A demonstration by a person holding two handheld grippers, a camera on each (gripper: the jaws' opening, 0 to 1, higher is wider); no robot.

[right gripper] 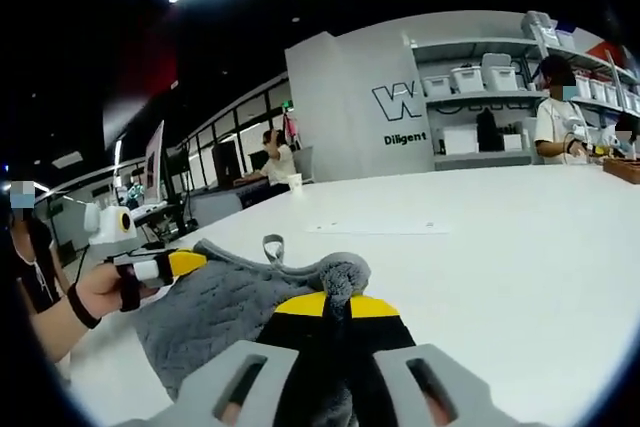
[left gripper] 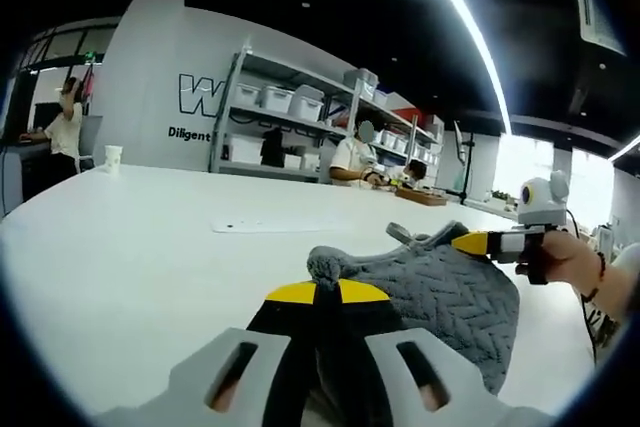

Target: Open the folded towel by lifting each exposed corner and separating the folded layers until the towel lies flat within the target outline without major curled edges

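Your white table carries the grey towel, lifted and bunched between your two grippers. Your left gripper has its jaws closed on one towel corner; your right gripper pinches another. A loop tag, probably the hanging tab, sticks up from the towel's edge.

Both grippers closed, held low and near each other

The left gripper has its yellow-tipped jaws pressed together on grey cloth; the right gripper likewise. In the left gripper view, a hand holds the right gripper at the right.
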